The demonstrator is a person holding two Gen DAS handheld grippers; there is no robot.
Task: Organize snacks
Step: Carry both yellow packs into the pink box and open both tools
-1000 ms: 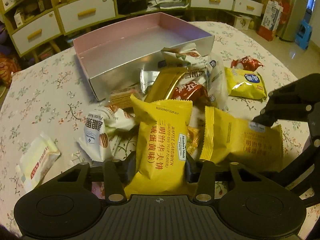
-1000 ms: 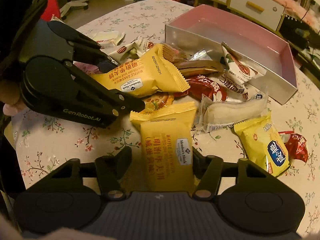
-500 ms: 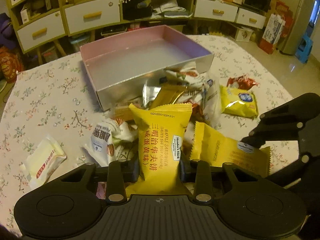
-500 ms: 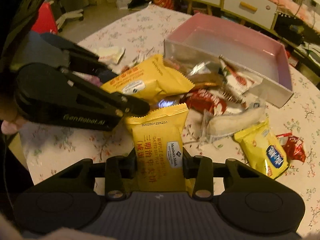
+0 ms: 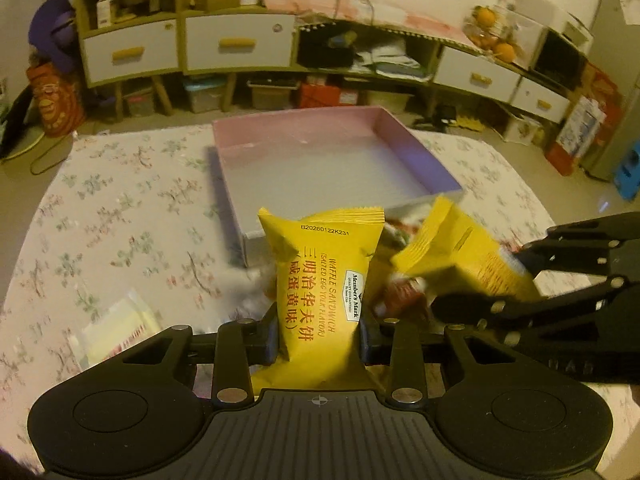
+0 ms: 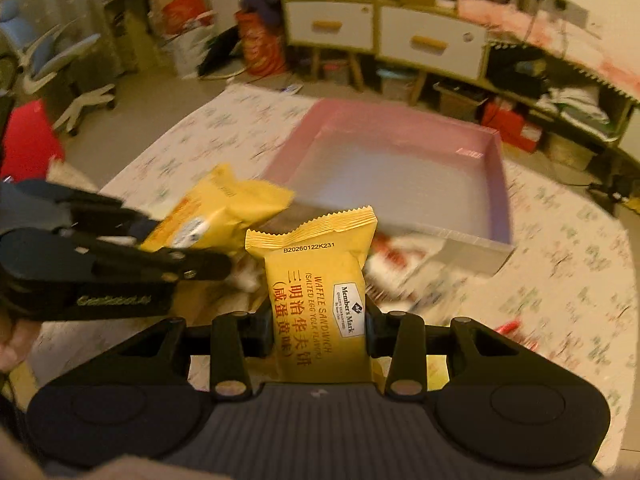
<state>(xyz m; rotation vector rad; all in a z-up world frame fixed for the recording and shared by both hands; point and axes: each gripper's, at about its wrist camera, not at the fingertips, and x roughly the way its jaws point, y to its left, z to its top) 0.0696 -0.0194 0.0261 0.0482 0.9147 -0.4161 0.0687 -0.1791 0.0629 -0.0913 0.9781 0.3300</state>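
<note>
My left gripper (image 5: 318, 334) is shut on a yellow waffle sandwich packet (image 5: 324, 280) and holds it upright above the table, just before the near wall of the pink open box (image 5: 320, 168). My right gripper (image 6: 318, 332) is shut on a second yellow waffle sandwich packet (image 6: 320, 292), lifted too. Each gripper shows in the other's view: the right gripper (image 5: 520, 280) with its packet (image 5: 460, 256) to the right, the left gripper (image 6: 160, 248) with its packet (image 6: 216, 212) to the left. The box (image 6: 400, 168) has nothing inside.
A floral tablecloth (image 5: 120, 216) covers the round table. Several loose snacks lie below the grippers, blurred, among them a pale packet (image 5: 116, 328) at the left and a red wrapper (image 5: 400, 300). Cabinets with drawers (image 5: 240, 44) stand behind the table.
Both grippers have lifted their yellow packets off the snack pile and moved up and forward toward the pink box. The views are now higher and blurred from motion.
</note>
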